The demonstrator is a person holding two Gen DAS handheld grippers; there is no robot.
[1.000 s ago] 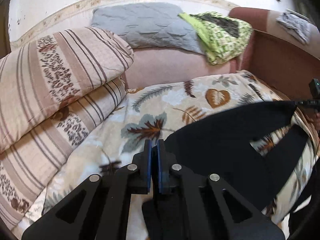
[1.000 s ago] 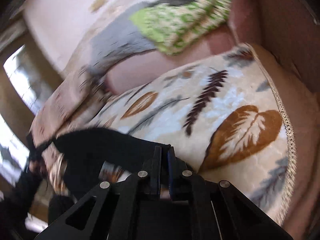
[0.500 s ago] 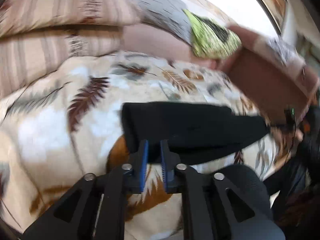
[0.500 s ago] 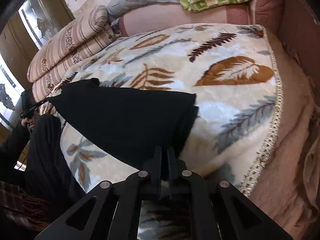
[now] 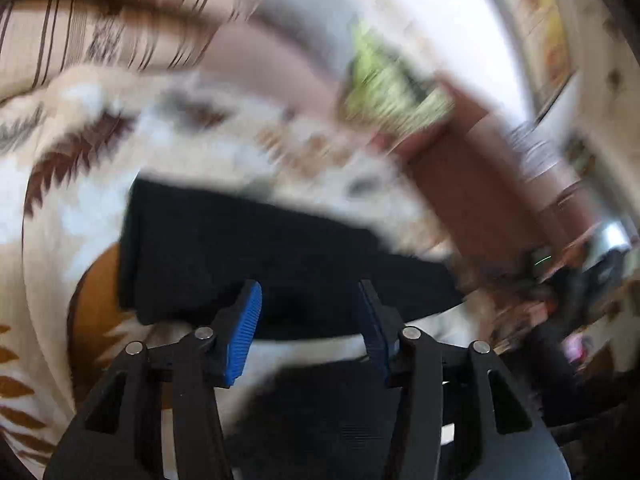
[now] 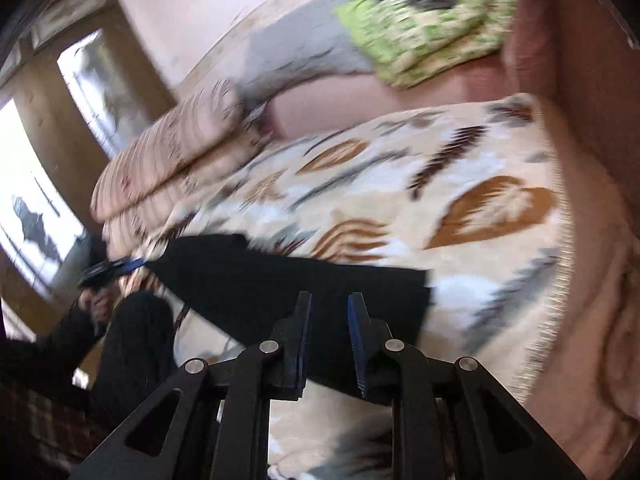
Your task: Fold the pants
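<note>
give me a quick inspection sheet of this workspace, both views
surface: leaf-print blanket spread over a sofa seat, fringe along one edge
job's things: black pants lying folded in a long strip on the blanket
clutter: striped cushions, grey quilt and green patterned cloth along the sofa back
grippers: left gripper open, jaws just been opening, nothing pinched; right gripper open by a narrow gap, jaws just been opening, pants behind them, not gripped
cables: nothing seen
surroundings: brown sofa arm, pale wall, window; both views blurred
</note>
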